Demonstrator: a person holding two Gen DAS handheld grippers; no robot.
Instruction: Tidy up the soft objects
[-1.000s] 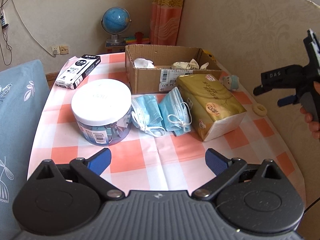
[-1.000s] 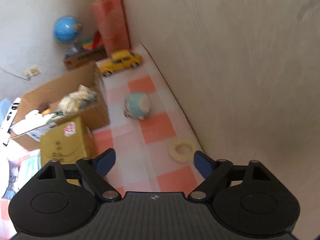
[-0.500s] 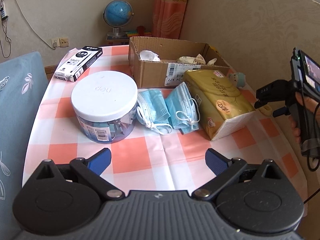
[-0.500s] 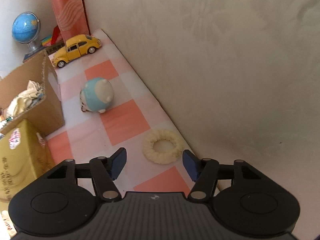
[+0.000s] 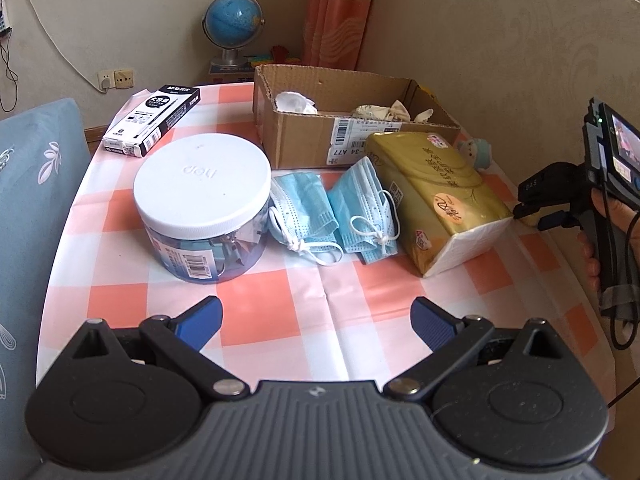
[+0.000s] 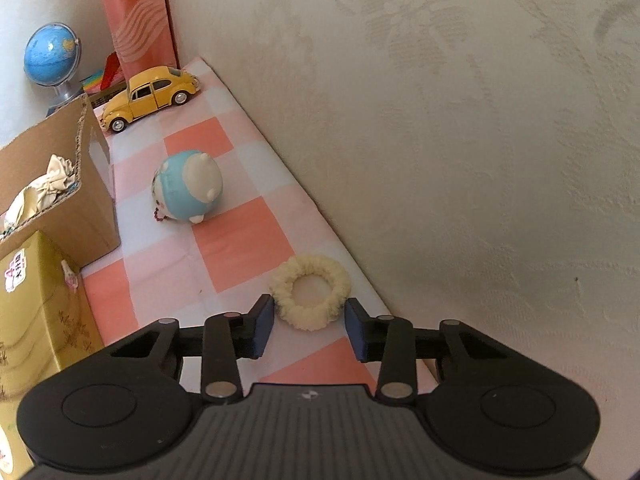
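Right gripper (image 6: pixel 309 322): fingers narrowed onto the cream fluffy hair scrunchie (image 6: pixel 309 297), pads touching its near flanks. Left gripper (image 5: pixel 316 322): fingers wide, empty. Risk: shallow purchase; the soft ring may compress and slip free on lifting.

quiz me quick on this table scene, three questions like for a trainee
1. Multiple choice: what sits between the pads of the right gripper?
A. yellow toy car
B. fluffy cream hair ring
C. blue face mask

2. True or false: the left gripper is open, with nothing between its fingers.

3. Short answer: what colour is the lid of the plastic jar?

Key: 1 B; 2 true; 3 white
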